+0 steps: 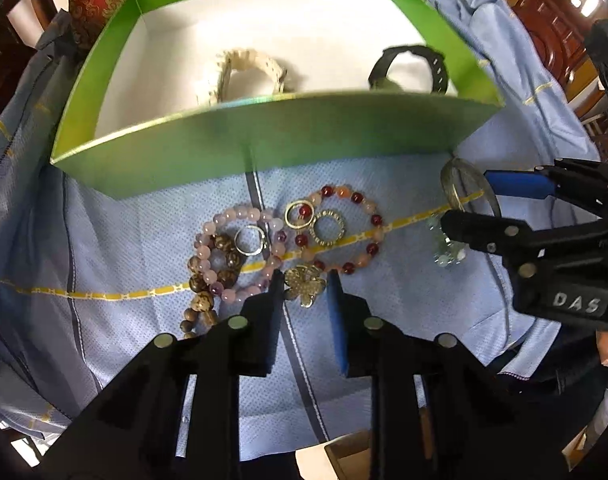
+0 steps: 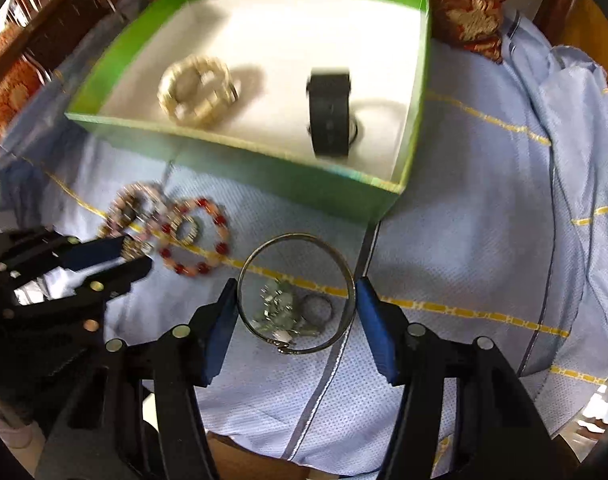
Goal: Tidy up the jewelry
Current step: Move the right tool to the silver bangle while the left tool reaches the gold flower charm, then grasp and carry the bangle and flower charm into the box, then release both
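My left gripper [image 1: 306,280] points down at the blue cloth, shut on a gold flower brooch [image 1: 306,289] that lies between its pads. Just beyond it lie a pink bead bracelet [image 1: 239,216], a red and orange bead bracelet [image 1: 360,200], a brown wooden bead bracelet [image 1: 201,304] and three rings [image 1: 328,229]. My right gripper [image 2: 297,290] straddles a thin silver bangle [image 2: 295,238], its blue pads [image 2: 223,312] against the left and right sides. Inside the bangle lie a clear crystal piece [image 2: 275,306] and a silver ring [image 2: 318,308].
A green box [image 2: 239,160] with a white floor stands behind the jewelry, holding a cream bracelet [image 2: 197,90] and a black band [image 2: 330,112]. A red patterned cushion [image 2: 468,4] sits behind it. The blue cloth [image 2: 484,240] is rumpled at the right.
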`<state>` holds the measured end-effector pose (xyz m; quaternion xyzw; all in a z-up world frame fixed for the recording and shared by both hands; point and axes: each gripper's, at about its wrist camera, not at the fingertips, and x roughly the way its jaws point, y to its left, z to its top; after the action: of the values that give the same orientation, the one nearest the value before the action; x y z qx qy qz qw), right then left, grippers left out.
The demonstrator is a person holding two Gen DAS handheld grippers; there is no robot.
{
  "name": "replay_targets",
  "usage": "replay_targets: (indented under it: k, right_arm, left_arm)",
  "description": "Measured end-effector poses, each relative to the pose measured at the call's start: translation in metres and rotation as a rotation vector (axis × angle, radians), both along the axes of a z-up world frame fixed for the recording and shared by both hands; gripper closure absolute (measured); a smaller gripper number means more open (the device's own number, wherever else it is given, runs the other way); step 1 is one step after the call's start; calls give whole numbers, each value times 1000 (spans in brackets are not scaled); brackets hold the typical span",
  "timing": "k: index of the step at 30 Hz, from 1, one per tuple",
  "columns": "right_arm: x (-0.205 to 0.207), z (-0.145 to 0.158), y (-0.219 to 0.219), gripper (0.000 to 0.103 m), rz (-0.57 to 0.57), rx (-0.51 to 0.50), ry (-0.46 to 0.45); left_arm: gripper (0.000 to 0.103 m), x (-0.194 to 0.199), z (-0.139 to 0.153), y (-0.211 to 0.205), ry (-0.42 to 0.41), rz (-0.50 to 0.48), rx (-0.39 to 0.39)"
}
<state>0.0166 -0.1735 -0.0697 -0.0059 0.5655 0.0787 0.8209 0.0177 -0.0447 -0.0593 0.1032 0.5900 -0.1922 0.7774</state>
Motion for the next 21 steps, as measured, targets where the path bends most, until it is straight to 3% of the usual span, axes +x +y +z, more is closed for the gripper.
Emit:
replay_targets:
  k: [6, 9, 12, 15, 17, 21]
  right_arm:
    - [-5, 15, 2, 45, 17, 43, -23]
    - [-10, 43, 1, 45, 20, 120, -100]
    - [-4, 69, -5, 45, -14, 135, -200]
    - [7, 84, -3, 45, -42, 125, -277]
    - [20, 87, -4, 45, -40, 137, -282]
    - [59, 76, -10, 45, -82, 164, -238]
  left_arm:
    - [81, -4, 29, 12, -59, 9, -30]
    - [81, -2, 50, 22, -103, 27, -92]
    - [81, 6, 64, 27, -156, 58, -83]
    - [81, 22, 83, 25, -235, 70, -72]
    - [81, 42, 91, 27, -287, 96, -62]
    - [81, 94, 78, 38, -241, 183, -62]
